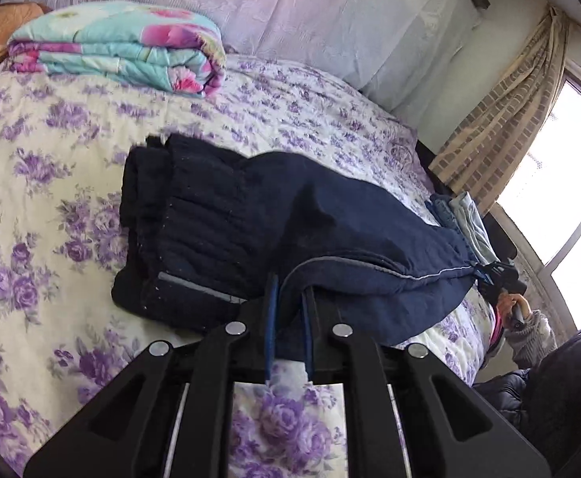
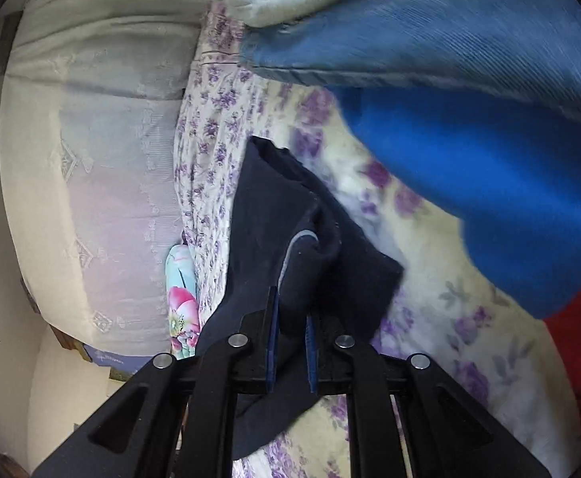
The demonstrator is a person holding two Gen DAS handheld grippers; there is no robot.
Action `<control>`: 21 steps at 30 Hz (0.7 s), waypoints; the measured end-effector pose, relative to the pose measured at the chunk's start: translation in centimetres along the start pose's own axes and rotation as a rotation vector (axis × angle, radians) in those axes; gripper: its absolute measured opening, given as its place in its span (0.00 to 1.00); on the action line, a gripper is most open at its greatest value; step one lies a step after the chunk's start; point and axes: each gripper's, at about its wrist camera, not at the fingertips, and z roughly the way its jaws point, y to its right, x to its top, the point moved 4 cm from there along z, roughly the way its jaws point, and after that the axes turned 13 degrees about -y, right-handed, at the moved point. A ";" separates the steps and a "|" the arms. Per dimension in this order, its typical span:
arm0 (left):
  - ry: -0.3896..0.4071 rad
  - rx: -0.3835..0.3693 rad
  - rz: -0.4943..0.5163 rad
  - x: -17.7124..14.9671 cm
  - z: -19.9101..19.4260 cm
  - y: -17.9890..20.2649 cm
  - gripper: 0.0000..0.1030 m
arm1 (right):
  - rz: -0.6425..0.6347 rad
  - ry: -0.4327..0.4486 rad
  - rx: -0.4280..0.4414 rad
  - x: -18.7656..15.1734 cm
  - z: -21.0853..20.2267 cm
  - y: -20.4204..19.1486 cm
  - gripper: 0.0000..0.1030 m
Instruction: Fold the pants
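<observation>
At the lower centre of both frames, the left claw (image 1: 289, 298) and right claw (image 2: 292, 318) are each pinching the navy pants (image 1: 250, 215) closed-fingered, likely lifting an edge over the bed (image 1: 51, 159) to fold.

The left gripper (image 1: 288, 298) has black plastic link arms with round silver pins at the joints and thin blue pads on its fingers (image 1: 271, 318). The right gripper (image 2: 292, 318) looks the same. A grey knit sleeve (image 1: 531, 336) (cuff ribbed) covers the wrist.
</observation>
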 end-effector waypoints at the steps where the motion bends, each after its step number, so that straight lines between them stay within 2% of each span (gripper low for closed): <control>1: 0.012 0.007 0.012 0.1 -0.3 0.4 0.10 | -0.021 0.004 0.000 0.1 -0.1 -0.9 0.11; 4: 0.061 0.014 0.035 0.5 -1.7 1.6 0.10 | -0.086 0.027 0.019 0.3 -1.4 -3.5 0.11; 7: 0.082 -0.009 0.043 0.6 -2.6 1.9 0.10 | -0.125 0.036 0.000 -0.2 -2.6 -4.0 0.11; 10: -0.022 0.026 0.040 -0.2 -0.7 0.6 0.12 | -0.050 -0.014 -0.047 -1.0 -2.3 -0.6 0.11; 12: -0.097 0.023 -0.002 -1.0 0.9 -0.8 0.13 | 0.009 -0.075 -0.064 -1.7 -1.4 1.6 0.12; 13: -0.093 -0.010 -0.030 -1.2 0.8 -1.2 0.13 | 0.031 -0.084 -0.047 -2.0 -1.7 2.3 0.11; 14: -0.084 -0.035 -0.045 -1.3 0.3 -1.1 0.13 | 0.061 -0.086 -0.015 -2.2 -2.1 2.6 0.15; 15: -0.083 -0.035 -0.043 -1.5 -0.2 -0.8 0.14 | 0.096 -0.074 -0.014 -2.1 -3.1 2.5 0.18; 16: -0.088 -0.017 -0.027 -1.8 -0.8 -0.2 0.16 | 0.086 -0.031 -0.052 -2.0 -4.5 2.1 0.26; 17: -0.098 0.019 -0.008 -2.3 -1.3 0.4 0.36 | 0.051 0.011 -0.102 -2.0 -5.5 1.3 0.32; 19: -0.107 0.108 -0.021 -3.2 -2.1 0.5 0.91 | -0.069 0.110 -0.225 -2.0 -7.9 -1.6 0.34; 20: -0.091 0.150 -0.038 -3.6 -2.6 0.3 0.95 | -0.128 0.134 -0.252 -2.2 -8.1 -3.2 0.36; 21: -0.079 0.157 -0.053 -3.8 -2.9 0.2 0.95 | -0.193 0.146 -0.269 -2.6 -7.9 -5.0 0.41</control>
